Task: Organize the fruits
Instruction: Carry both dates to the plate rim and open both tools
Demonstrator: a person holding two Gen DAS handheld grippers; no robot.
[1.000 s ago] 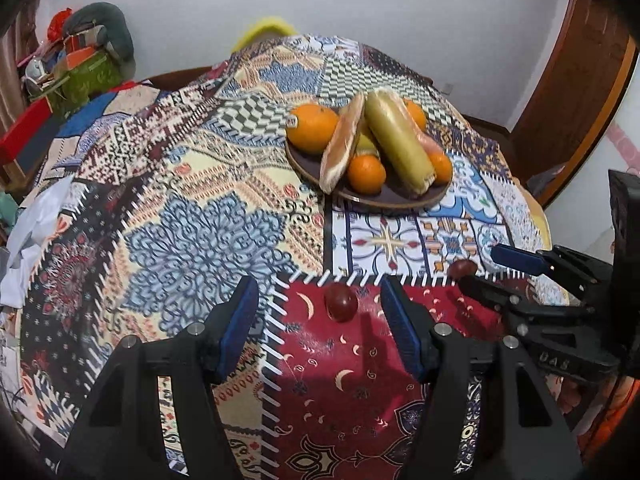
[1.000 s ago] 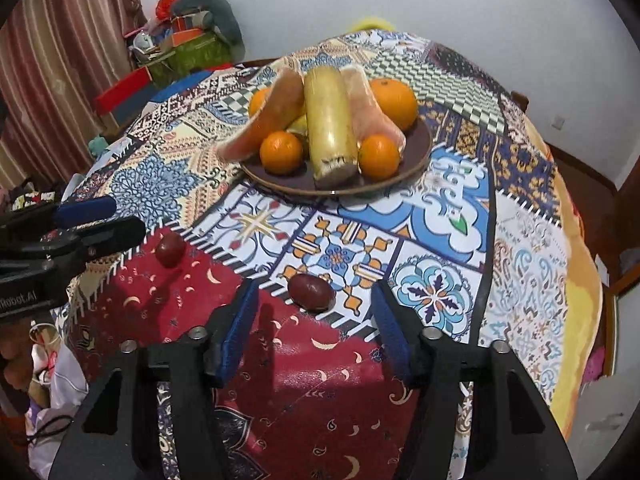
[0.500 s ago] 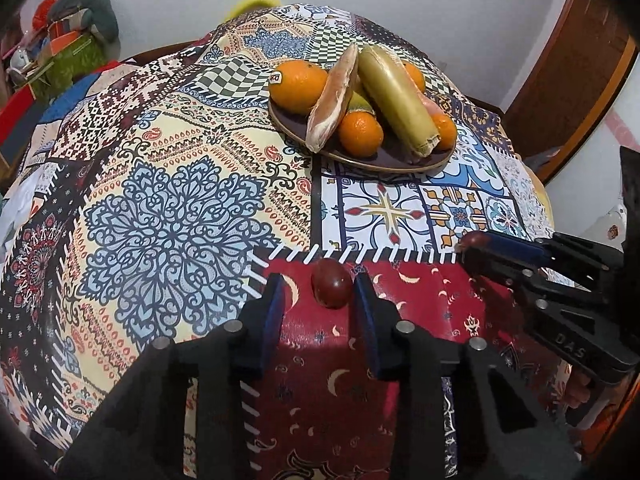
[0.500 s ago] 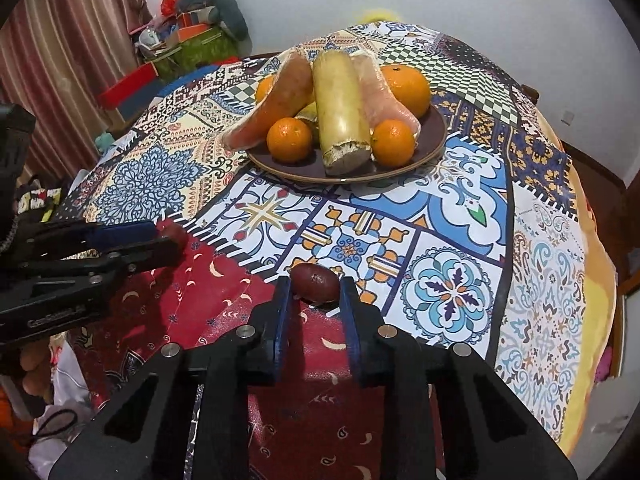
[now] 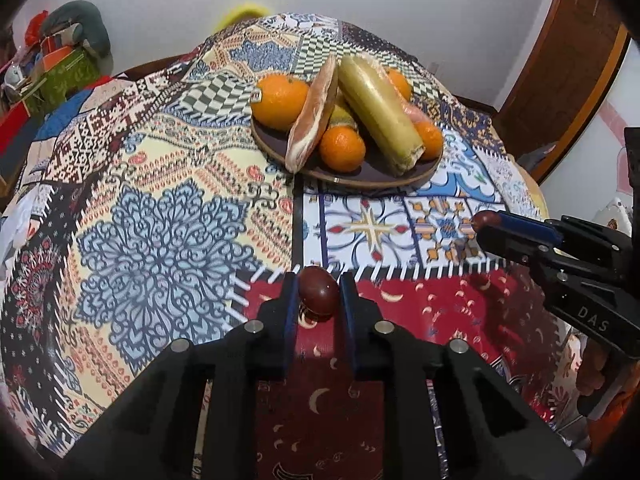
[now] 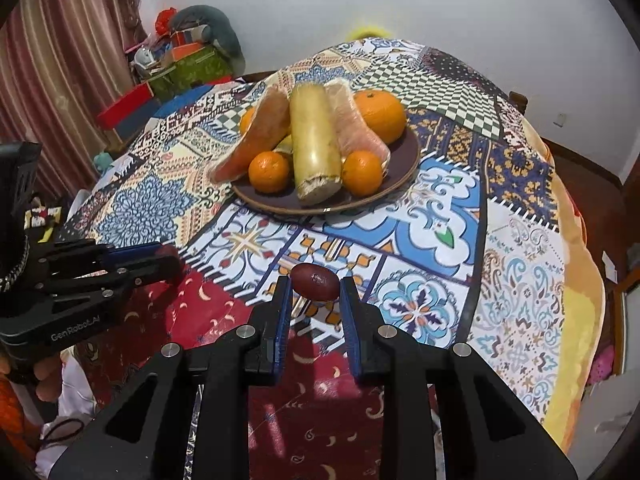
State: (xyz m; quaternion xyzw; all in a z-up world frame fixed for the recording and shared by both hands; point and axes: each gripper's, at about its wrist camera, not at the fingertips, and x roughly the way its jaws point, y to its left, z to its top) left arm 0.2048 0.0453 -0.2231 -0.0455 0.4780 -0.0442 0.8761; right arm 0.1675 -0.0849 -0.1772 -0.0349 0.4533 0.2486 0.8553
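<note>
My left gripper (image 5: pixel 319 282) is shut on a dark red date (image 5: pixel 319 293) and holds it just above the patchwork cloth. My right gripper (image 6: pixel 315 280) is shut on a second dark red date (image 6: pixel 315 281), also lifted a little. Each gripper shows from the side in the other's view: the right gripper (image 5: pixel 486 226) at the right, the left gripper (image 6: pixel 170 258) at the left. A brown plate (image 5: pixel 434 162) with oranges (image 5: pixel 279 100), wrapped sweet potatoes and a pale sugarcane piece (image 5: pixel 378 110) stands farther back; it also shows in the right wrist view (image 6: pixel 410 160).
The round table is covered by a patchwork cloth (image 5: pixel 168 240). A brown wooden door (image 5: pixel 576 60) is at the right. Boxes and clutter (image 6: pixel 180 60) stand by a striped curtain (image 6: pixel 60 80) at the left. A white wall is behind.
Both grippers closed from wide open onto their dates and lifted them slightly off the cloth.
</note>
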